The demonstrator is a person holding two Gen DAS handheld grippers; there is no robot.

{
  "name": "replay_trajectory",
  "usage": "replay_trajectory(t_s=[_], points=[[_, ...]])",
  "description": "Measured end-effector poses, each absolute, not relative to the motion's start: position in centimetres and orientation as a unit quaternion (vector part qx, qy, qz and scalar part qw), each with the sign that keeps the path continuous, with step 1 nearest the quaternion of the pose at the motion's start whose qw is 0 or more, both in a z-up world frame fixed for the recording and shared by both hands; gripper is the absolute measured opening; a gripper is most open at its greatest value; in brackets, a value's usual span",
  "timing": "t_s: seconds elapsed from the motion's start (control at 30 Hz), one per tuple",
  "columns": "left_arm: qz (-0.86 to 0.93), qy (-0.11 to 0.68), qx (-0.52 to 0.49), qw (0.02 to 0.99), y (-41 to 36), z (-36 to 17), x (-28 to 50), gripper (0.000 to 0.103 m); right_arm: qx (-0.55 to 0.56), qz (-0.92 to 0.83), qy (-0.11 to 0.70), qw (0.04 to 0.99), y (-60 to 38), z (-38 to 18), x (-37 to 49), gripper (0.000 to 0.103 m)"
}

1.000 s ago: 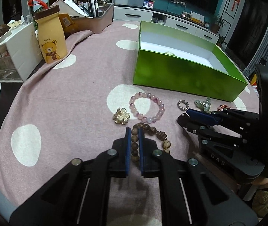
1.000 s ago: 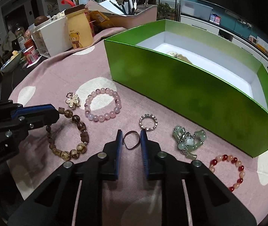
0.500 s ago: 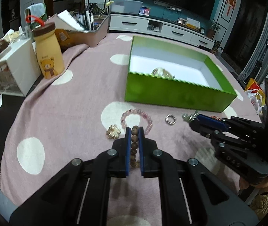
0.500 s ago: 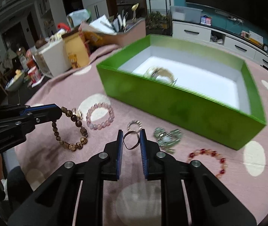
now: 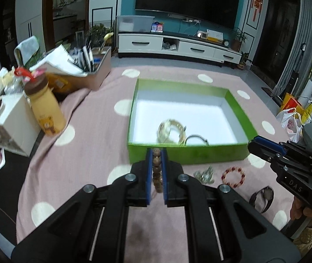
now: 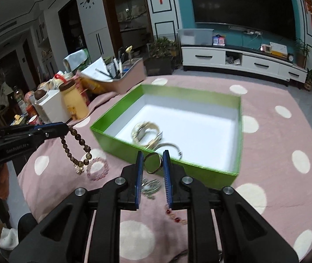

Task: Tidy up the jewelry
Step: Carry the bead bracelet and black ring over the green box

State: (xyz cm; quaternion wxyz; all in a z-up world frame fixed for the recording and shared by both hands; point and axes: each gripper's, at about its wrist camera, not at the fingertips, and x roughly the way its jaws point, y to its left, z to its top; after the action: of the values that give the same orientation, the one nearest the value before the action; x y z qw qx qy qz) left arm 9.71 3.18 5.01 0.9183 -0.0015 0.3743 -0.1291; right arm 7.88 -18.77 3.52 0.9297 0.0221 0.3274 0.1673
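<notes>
My left gripper [image 5: 156,153] is shut on a brown wooden bead bracelet [image 5: 157,171]. In the right wrist view that bracelet [image 6: 77,146] dangles free from the left gripper [image 6: 66,128], above the pink cloth. My right gripper [image 6: 153,160] is shut on a thin dark hoop [image 6: 153,162], held in the air just before the green box [image 6: 116,137]. The box [image 5: 188,153] holds a gold bangle [image 5: 171,131] and a silver bangle [image 5: 196,139]. A pink bead bracelet [image 6: 97,167], a jade cluster [image 5: 204,174] and a red bead bracelet [image 5: 232,174] lie on the cloth.
A yellow bear bottle [image 5: 46,109], a white box [image 5: 9,122] and a holder of pens and papers [image 5: 90,72] crowd the table's left side. A dark object [image 5: 262,198] lies near the front right. The round table's edge curves close behind the box.
Both grippers have risen off the cloth, the left one lifting the brown bead bracelet and the right one lifting the dark hoop. The box's inside now shows from above.
</notes>
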Motion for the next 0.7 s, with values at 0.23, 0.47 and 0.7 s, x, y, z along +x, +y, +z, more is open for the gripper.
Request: replay_trajectory(t_s=[0.23,0.47,0.7], points=[[-0.136,0.365,0.011,0.921,0.9,7.2,13.0,0.007,0.027,0.154,0.313,0.937,-20.8,5.0,9.8,0.017],[-0.14,0.371,0.012,0.918,-1.6,7.6,16.9,0.007,0.03,0.143,0.317,0.937,-22.0,5.3,12.4,0.017],[-0.143,0.385,0.025,0.912,-4.1,6.3,20.4,0.007,0.038,0.136,0.334,0.932,-22.9,4.4,15.2,0.017]])
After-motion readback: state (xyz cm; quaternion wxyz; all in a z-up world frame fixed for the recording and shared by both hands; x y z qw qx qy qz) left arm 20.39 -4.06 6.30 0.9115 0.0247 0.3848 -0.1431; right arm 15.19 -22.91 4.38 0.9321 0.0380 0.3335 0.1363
